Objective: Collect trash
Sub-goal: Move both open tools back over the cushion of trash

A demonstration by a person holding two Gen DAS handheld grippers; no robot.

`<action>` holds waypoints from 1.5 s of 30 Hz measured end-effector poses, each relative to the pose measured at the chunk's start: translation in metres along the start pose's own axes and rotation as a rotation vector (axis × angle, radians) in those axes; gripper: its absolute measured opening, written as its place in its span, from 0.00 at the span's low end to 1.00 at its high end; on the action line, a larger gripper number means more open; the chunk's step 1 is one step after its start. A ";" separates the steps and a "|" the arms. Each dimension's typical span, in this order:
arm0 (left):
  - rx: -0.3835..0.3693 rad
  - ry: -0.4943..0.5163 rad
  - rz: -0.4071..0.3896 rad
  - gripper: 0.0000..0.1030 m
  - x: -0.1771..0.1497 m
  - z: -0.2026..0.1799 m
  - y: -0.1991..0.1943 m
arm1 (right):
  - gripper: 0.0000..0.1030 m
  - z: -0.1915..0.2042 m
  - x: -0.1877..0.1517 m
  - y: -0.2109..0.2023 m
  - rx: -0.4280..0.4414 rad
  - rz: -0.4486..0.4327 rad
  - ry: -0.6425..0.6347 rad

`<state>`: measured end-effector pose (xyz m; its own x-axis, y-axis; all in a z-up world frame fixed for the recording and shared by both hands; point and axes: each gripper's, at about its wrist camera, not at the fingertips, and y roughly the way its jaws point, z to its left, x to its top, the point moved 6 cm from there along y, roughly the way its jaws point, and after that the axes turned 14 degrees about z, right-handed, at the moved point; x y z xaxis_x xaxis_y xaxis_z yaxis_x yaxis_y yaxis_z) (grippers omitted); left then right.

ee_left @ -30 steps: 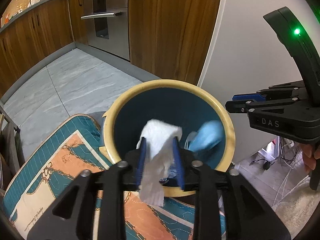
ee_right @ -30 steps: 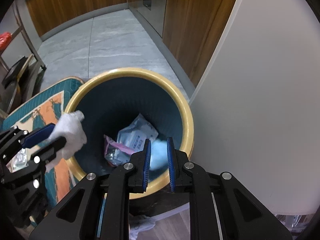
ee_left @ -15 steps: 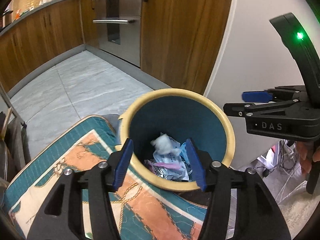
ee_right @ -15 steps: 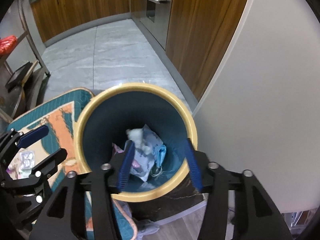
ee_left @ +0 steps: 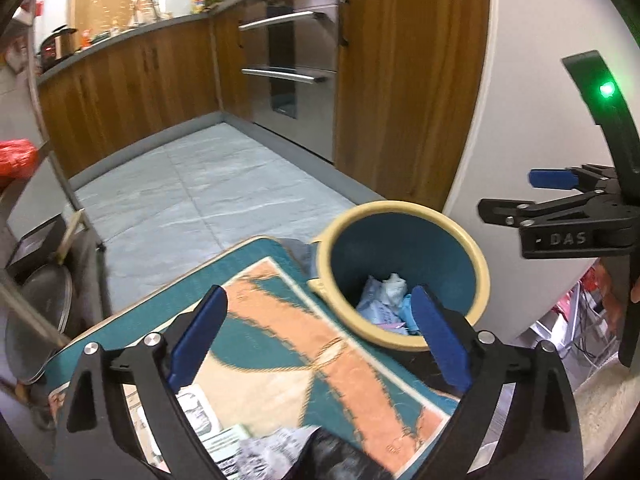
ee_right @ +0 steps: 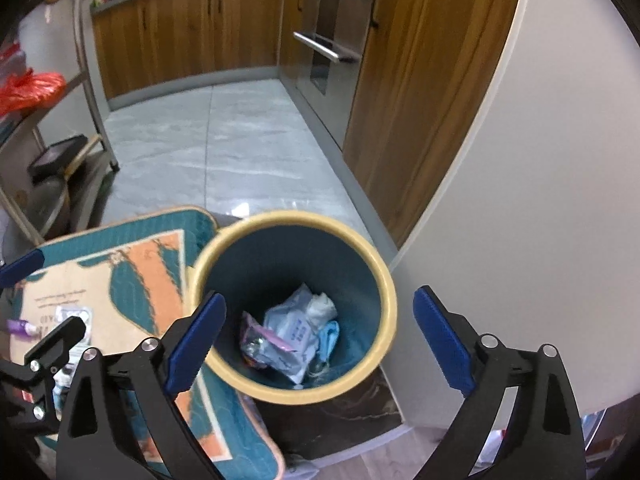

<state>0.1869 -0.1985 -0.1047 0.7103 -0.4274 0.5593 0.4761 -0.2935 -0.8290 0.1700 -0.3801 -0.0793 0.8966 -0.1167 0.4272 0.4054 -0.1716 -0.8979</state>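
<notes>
Your bin (ee_right: 390,300) stands on the floor just beside the wall (ee_right: 540,200), which rises to its right. To the bin's left lies the mat (ee_right: 132,280), its near corner touching the bin's side. In the bin sit a crumpled tissue (ee_right: 320,306), a wrapper (ee_right: 286,326) under it and a mask (ee_right: 330,334) to their right. On the mat's left part lies a blister pack (ee_right: 74,316). Behind the mat and bin stretches the tiled floor (ee_right: 224,140), with cabinets (ee_right: 180,36) at its far end and an oven (ee_right: 324,40) along its right side. A rack (ee_right: 86,60) stands left of the floor. Your right gripper (ee_right: 318,340) hangs over the bin, your left gripper (ee_left: 316,340) over the mat's edge.
</notes>
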 end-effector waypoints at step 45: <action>0.259 -0.354 0.101 0.94 -0.130 0.222 -0.069 | 0.95 0.196 -0.003 -0.024 0.242 0.036 -0.172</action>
<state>0.1768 0.0676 -0.1211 0.8721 -0.1111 0.4765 0.4771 -0.0226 -0.8785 0.1922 -0.1841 -0.0801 0.9197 0.0527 0.3891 0.3853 0.0703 -0.9201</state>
